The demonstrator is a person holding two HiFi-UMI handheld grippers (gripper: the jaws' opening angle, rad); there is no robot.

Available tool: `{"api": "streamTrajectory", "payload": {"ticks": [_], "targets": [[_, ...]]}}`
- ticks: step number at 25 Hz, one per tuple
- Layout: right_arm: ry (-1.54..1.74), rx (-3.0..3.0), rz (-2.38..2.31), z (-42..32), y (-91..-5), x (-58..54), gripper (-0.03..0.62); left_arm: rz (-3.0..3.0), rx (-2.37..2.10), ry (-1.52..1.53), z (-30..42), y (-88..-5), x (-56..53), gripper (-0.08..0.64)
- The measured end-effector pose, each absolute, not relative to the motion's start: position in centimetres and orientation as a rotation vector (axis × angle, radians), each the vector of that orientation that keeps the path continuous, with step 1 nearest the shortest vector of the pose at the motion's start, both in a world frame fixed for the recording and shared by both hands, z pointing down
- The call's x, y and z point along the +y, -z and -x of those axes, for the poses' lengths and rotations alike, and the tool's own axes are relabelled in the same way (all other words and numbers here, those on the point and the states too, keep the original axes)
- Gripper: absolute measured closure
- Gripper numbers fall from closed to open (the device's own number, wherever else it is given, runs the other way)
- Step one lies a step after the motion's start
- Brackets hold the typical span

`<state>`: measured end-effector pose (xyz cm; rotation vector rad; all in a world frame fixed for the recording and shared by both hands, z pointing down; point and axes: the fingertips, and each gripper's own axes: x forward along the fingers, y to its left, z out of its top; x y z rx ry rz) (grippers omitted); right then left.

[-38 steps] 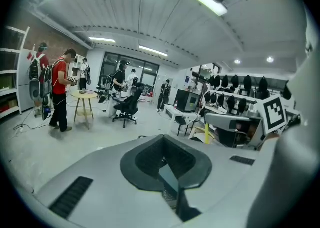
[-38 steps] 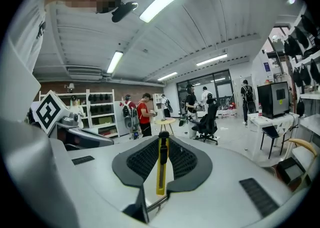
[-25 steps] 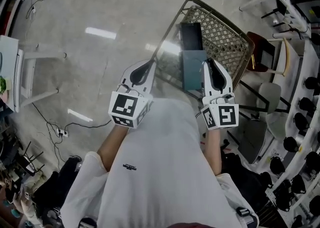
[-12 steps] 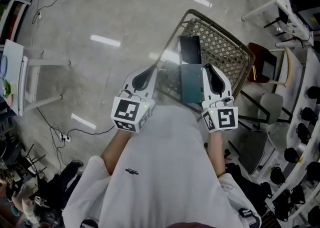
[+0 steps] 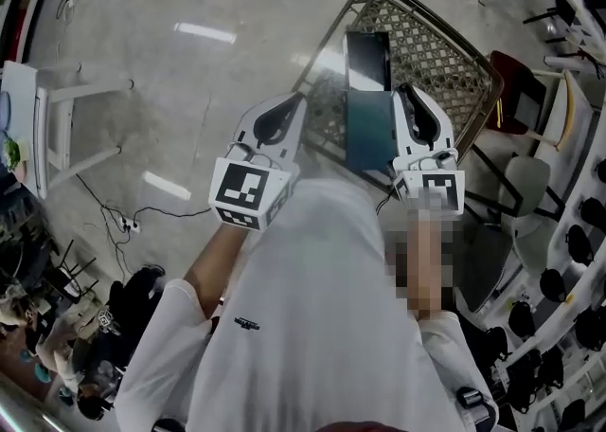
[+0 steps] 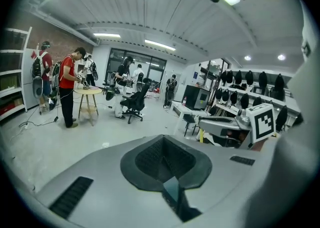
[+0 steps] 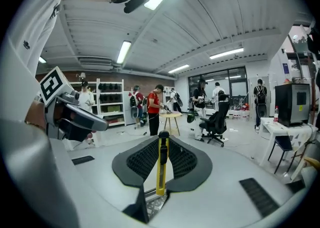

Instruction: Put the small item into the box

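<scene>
A yellow utility knife (image 7: 160, 169) stands upright between the pads of my right gripper (image 7: 160, 162), which is shut on it. In the head view this right gripper (image 5: 415, 103) sits at the right edge of a teal box (image 5: 367, 127). Behind the teal box lies a dark flat box (image 5: 367, 59); both rest on a wire mesh basket (image 5: 440, 51). My left gripper (image 5: 287, 110) is held left of the boxes, over the basket's rim. Its jaws (image 6: 165, 164) look shut with nothing between them. The knife is hidden in the head view.
White table legs (image 5: 66, 127) stand at the left, and a cable (image 5: 123, 222) runs over the glossy floor. Chairs (image 5: 516, 103) crowd the right side. Further off, several people stand around a round wooden table (image 6: 86, 92), near an office chair (image 6: 132, 104).
Both grippers have stayed close in front of the chest. The head view has tilted, so the basket and boxes show closer, with the right gripper now alongside the teal box.
</scene>
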<state>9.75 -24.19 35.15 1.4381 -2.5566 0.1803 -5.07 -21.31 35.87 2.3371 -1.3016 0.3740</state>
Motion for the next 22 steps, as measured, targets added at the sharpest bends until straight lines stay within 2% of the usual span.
{"api": "streamTrajectory", "payload": {"ticks": [7, 22], "targets": [[-0.253, -2.53, -1.382, -10.9, -40.0, -27.7, 0.541, -2.329, -1.275, -0.394, 2.6, -38.4, -23.7, 0.557], [-0.159, -2.469, -1.058, -10.3, -50.3, -32.9, 0.541, -2.239, -1.213, -0.441, -0.9, -46.3, -27.3, 0.557]]}}
